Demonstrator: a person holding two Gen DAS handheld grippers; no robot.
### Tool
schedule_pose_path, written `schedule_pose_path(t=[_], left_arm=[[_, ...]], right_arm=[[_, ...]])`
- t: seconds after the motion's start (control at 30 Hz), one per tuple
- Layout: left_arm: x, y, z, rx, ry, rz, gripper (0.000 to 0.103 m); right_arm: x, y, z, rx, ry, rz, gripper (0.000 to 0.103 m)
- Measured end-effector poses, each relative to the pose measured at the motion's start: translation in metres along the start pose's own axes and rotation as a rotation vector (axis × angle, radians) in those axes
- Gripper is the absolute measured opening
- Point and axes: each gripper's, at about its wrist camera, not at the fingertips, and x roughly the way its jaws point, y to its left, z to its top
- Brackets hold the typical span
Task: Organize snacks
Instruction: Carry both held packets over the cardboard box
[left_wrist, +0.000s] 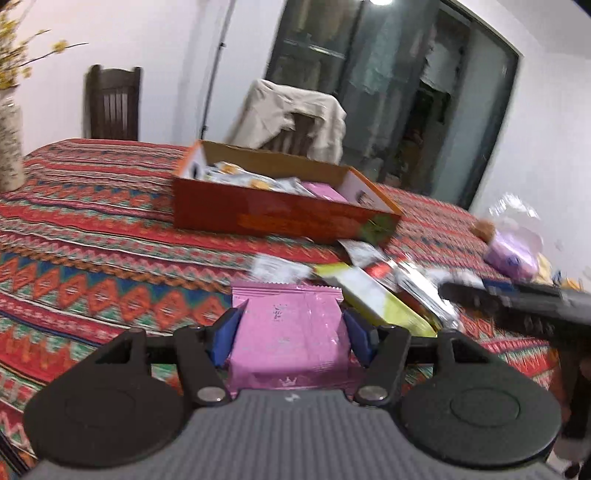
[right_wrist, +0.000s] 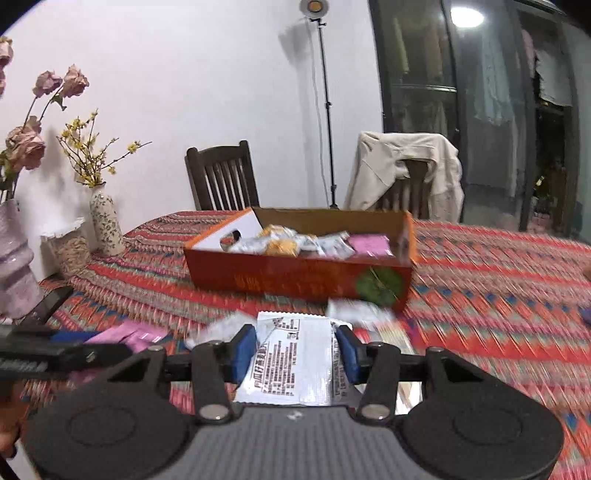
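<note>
The left gripper (left_wrist: 291, 332) pinches a pink packet (left_wrist: 291, 332) between its blue pads, the packet's crimped top edge standing free above the table. The right gripper (right_wrist: 295, 350) clamps a silver packet (right_wrist: 295, 358) with its printed label facing up. Both point toward the orange box (right_wrist: 295, 275), which sits on the patterned tablecloth (right_wrist: 498, 295) nearer the table's far edge, ahead of both grippers.

The box is partly filled. It holds several pale and yellow packets (right_wrist: 280, 240) heaped toward its left end and another pink packet lying flat by its right wall. So some of the sorting looks done, and two more packets appear to be on their way.

Work remains. In the left wrist view a loose pile (left_wrist: 384, 288) lies on the cloth in front of the box's near right corner: a yellow-green packet, a white one and others too blurred to name. Farther toward the right edge of the table sits a purple packet (left_wrist: 511, 254) with something clear and crinkled behind it. These probably belong in the box as well.

The likely next step is to carry both held packets over the box's near wall and let them go inside. Whether the snacks are being grouped by kind cannot be told.
</note>
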Motion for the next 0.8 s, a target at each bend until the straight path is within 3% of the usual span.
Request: schedule_pose_path(t=[0.23, 0.33, 0.63, 0.8], left_arm=[[0.014, -0.039, -0.008, 0.074, 0.039, -0.017, 0.063], [0.018, -0.046, -0.010, 0.102, 0.050, -0.008, 0.063], [0.026, -0.041, 0.004, 0.113, 0.038, -0.004, 0.063], [0.036, -0.027, 0.055, 0.140, -0.059, 0.008, 0.063]], right_arm=[[-0.033, -0.020, -0.061, 0.068, 0.067, -0.016, 0.047], [-0.035, -0.024, -0.072, 0.084, 0.071, -0.010, 0.047], [-0.029, -0.028, -0.065, 0.097, 0.047, 0.020, 0.048], [-0.022, -0.036, -0.037, 0.082, -0.019, 0.056, 0.048]])
